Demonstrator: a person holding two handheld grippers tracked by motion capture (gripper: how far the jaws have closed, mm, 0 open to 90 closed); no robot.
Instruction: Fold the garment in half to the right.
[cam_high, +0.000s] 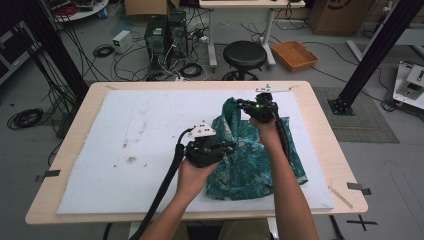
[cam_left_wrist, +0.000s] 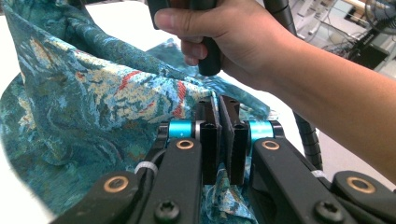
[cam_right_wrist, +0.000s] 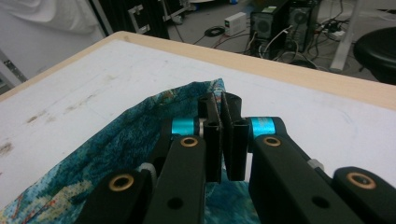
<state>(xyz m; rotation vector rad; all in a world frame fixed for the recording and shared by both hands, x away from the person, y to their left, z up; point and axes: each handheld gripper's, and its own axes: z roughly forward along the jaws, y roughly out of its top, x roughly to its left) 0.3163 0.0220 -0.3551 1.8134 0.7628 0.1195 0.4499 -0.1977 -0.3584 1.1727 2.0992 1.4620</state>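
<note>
Black jaws of the left tool (cam_high: 227, 148) and right tool (cam_high: 243, 105) each pinch the teal patterned cloth (cam_high: 250, 160), lifted above the white-padded counter (cam_high: 125, 145), its pinched edges hidden between the jaws.

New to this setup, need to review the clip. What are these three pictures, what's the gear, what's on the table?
There is no robot here: a person holds a hand-held pair of tongs in each hand, each trailing a cable. The high view looks down on the table from above the person's side. The other two pictures come from cameras riding on the tongs, looking along their black jaws.

On the table lies a white pad, and on it a teal patterned cloth. The left tongs are shut on the cloth near its front part. The right tongs are shut on a corner of it, lifted at the far side. In the left gripper view, the hand farther off is the person's right hand.
</note>
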